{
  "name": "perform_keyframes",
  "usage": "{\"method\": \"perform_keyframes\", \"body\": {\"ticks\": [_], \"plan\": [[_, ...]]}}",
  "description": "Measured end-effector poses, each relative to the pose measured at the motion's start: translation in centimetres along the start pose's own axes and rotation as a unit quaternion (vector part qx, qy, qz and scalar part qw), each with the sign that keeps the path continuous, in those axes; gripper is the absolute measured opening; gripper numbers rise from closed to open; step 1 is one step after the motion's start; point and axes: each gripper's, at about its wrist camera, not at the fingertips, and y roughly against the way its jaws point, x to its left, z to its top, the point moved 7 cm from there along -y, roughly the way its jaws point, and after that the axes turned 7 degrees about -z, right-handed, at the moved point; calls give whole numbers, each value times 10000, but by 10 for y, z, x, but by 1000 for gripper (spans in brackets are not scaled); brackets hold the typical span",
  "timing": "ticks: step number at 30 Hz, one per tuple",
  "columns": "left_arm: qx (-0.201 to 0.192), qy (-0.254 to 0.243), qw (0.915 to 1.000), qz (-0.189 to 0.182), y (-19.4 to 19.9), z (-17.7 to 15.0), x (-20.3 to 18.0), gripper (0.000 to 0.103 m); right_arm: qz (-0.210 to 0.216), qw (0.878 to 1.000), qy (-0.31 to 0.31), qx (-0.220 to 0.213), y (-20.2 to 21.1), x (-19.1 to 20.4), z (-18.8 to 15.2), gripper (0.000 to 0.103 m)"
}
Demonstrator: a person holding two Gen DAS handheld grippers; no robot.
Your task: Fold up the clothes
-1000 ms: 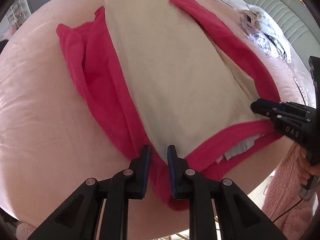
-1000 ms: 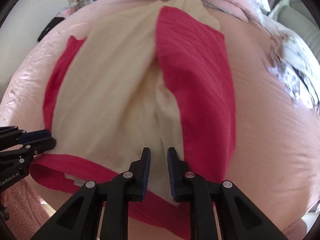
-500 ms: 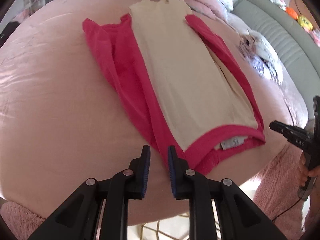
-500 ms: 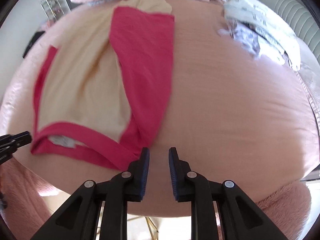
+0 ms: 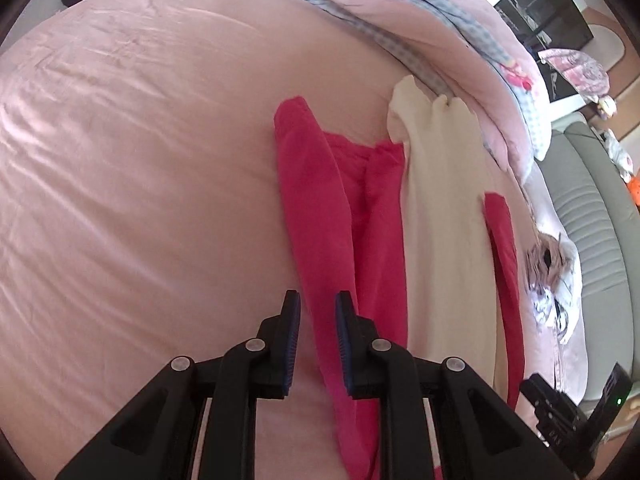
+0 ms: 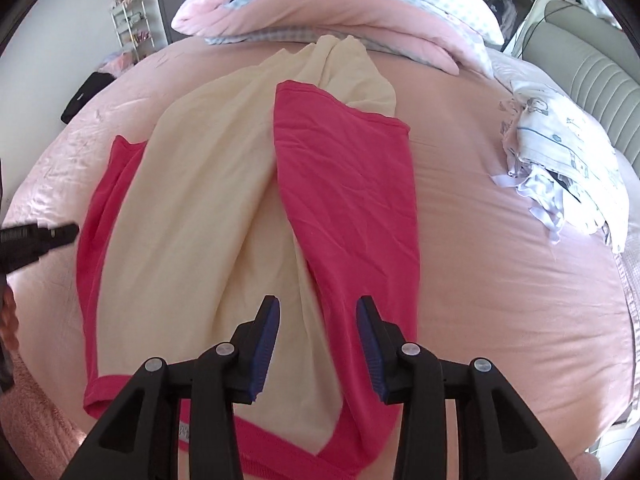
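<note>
A shirt with a cream body (image 6: 200, 200) and red sleeves lies flat on the pink bed (image 6: 500, 300). Its right red sleeve (image 6: 344, 200) is folded in over the body. My right gripper (image 6: 318, 304) hovers over that sleeve's near end, its jaws opening; cloth lies below them but nothing is pinched. My left gripper (image 5: 316, 300) hangs over the shirt's left red sleeve (image 5: 316, 208) with only a narrow gap between its pads, which press on nothing. The left gripper (image 6: 40, 236) also shows at the left edge of the right wrist view.
A pink and checked duvet (image 6: 340, 4) is bunched at the far end of the bed. White patterned clothes (image 6: 560, 148) are piled on the right by a grey padded headboard (image 6: 592, 76). A black object (image 6: 84, 96) lies far left. A person's fuzzy pink sleeve (image 6: 32, 420) is near left.
The left gripper swung leftward and rolled, from the collar to the left red sleeve. The right gripper drifted right off the shirt, came back over the folded sleeve, and its jaws widened.
</note>
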Motion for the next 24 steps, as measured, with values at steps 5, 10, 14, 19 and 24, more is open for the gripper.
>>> {"method": "perform_keyframes", "body": {"ticks": [5,10,14,19,24], "plan": [[-136,161,9997,-126,-20,45,-2,52,116,9998,-31,148,-23,12,19,39],[-131,-85,9998,160,-53,83,3,57,609,9980,184,18,-33,66,46,39],[152,-143,9995,222,-75,91,12,9,886,9951,397,-182,-37,117,81,39],[120,-254,9994,190,-67,88,20,3,1280,9902,536,-175,-52,170,115,39],[-176,-482,9971,564,-40,83,35,2,1120,9890,940,205,-81,208,114,39]]}}
